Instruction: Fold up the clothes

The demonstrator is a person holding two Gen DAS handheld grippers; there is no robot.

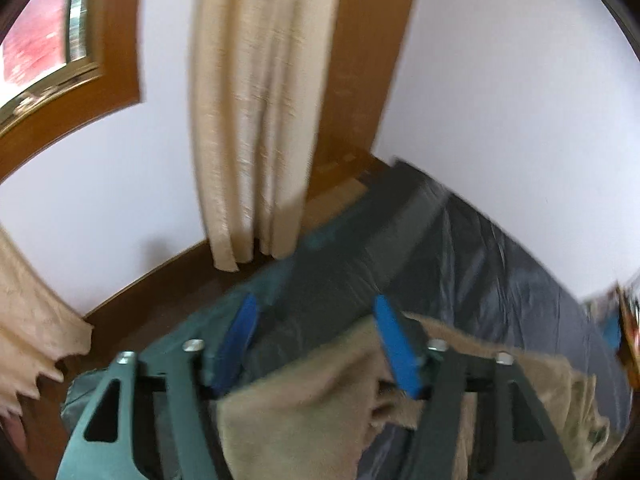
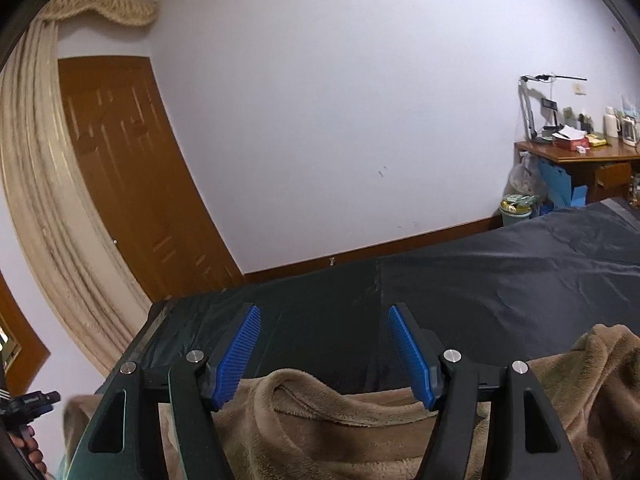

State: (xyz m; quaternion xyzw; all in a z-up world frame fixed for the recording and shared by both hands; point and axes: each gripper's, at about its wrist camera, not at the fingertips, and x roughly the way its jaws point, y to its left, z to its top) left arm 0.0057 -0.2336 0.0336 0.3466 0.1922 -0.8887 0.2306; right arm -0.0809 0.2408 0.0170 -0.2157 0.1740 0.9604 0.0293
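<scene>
Nearest the left wrist camera, the left tongs (image 1: 316, 344) stand spread, two blue pads (image 1: 400, 352) apart with nothing pinched; one tan fleece garment (image 1: 304, 412) lies under and just behind them, and whether the right-hand pad brushes it cannot be told through the blur. In the right wrist view the right tongs (image 2: 324, 354) are likewise spread, its two pads clear of the garment (image 2: 320, 412), which is heaped below them on the dark sheet (image 2: 500, 280) of the bed. At the lower left edge of that view a hand (image 2: 30, 450) grips a black handle. Beyond the bed come one brown door (image 2: 132, 184), cream curtains (image 1: 256, 112), and one window (image 1: 48, 40) in the left view. Farthest off stands one wooden desk (image 2: 580, 160) crowded with small items, a bin (image 2: 516, 210) beside it.
</scene>
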